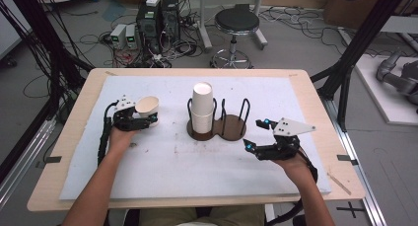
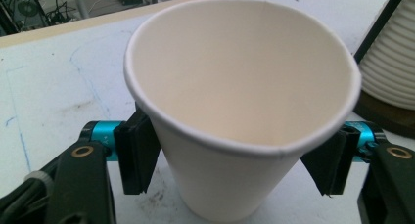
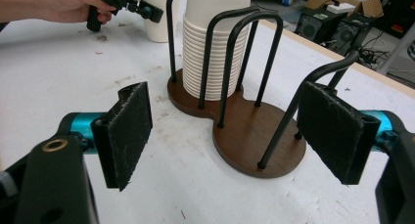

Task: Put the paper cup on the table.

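Observation:
A single white paper cup (image 1: pixel 147 107) stands at the left of the white mat, its base on or just above the surface. My left gripper (image 1: pixel 141 119) is shut on the paper cup (image 2: pixel 235 111), with one pad (image 2: pixel 139 153) on each side below the rim. A tall stack of paper cups (image 1: pixel 202 106) fills the left ring of a black wire holder with a brown base (image 1: pixel 231 129); its right ring is empty. My right gripper (image 1: pixel 257 133) hovers open to the right of the holder, and its pads (image 3: pixel 125 131) frame the empty ring and base (image 3: pixel 254 141).
The white mat (image 1: pixel 197 171) covers most of the wooden table (image 1: pixel 320 117). Beyond the far edge stand a black stool (image 1: pixel 236 23), computer boxes (image 1: pixel 157 18) and loose cables on the floor. Black frame posts rise at both sides.

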Motion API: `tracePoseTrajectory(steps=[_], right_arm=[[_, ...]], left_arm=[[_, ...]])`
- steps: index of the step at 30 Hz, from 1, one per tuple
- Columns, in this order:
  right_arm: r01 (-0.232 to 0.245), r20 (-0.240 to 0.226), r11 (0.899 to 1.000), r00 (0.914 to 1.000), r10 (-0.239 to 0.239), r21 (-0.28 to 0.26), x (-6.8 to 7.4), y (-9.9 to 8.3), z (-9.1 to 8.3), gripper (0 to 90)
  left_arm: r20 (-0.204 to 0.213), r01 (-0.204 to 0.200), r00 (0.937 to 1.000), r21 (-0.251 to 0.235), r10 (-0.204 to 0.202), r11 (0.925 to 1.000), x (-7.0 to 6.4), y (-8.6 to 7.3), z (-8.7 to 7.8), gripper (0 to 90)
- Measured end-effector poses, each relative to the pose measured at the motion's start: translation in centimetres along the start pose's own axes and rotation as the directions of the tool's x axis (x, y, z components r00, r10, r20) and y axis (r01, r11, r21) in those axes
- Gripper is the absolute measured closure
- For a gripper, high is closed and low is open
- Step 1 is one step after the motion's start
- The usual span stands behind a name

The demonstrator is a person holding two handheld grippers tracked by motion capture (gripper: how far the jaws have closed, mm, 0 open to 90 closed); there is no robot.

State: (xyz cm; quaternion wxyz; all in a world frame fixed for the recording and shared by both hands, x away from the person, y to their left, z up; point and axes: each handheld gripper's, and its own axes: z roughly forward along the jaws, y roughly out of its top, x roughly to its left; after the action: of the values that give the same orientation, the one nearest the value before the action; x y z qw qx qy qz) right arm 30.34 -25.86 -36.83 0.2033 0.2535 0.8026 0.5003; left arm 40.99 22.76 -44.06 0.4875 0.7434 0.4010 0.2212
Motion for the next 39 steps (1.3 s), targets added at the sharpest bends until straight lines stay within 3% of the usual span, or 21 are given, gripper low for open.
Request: tracePoseTrajectory(steps=[5, 9, 17, 22, 26, 29, 39], right_arm=[[0.001, -0.003, 1.0, 1.0, -0.001, 0.003, 0.0, 0.0, 0.1, 21.5], [0.001, -0.005, 1.0, 1.0, -0.001, 0.001, 0.0, 0.0, 0.1, 21.5], [0.001, 0.001, 1.0, 1.0, -0.001, 0.003, -0.2, -0.1, 0.0, 21.5], [0.003, 0.0, 1.0, 1.0, -0.003, 0.004, -0.2, 0.0, 0.0, 21.5], [0.001, 0.01, 1.0, 1.0, -0.001, 0.004, -0.3, 0.0, -0.2, 21.5], [0.001, 0.02, 1.0, 0.9998, -0.001, 0.0, -0.4, 0.0, -0.5, 21.5], [-0.008, 0.039, 1.0, 0.9992, 0.008, -0.01, -0.8, -0.1, -1.0, 21.4]], left_arm=[[0.025, 0.054, 0.9982, 0.021, -0.054, 0.9983, 0.1, -0.1, -0.6, 21.0], [0.032, 0.035, 0.9989, 0.012, -0.036, 0.9993, -0.3, 0.3, -1.7, 20.5], [0.018, 0.044, 0.9989, -0.08, -0.043, 0.9959, -0.7, 0.2, -5.4, 18.5], [0.022, 0.048, 0.9988, -0.182, -0.044, 0.9821, -1.3, 1.0, -7.9, 18.6], [0.053, 0.061, 0.9974, -0.273, -0.048, 0.9601, -1.9, 2.1, -9.5, 18.5], [0.089, 0.065, 0.9953, -0.301, -0.04, 0.9515, -2.5, 2.5, -10.0, 18.0], [0.171, 0.044, 0.9851, -0.343, 0.016, 0.9384, -4.4, 3.4, -10.1, 17.1]])
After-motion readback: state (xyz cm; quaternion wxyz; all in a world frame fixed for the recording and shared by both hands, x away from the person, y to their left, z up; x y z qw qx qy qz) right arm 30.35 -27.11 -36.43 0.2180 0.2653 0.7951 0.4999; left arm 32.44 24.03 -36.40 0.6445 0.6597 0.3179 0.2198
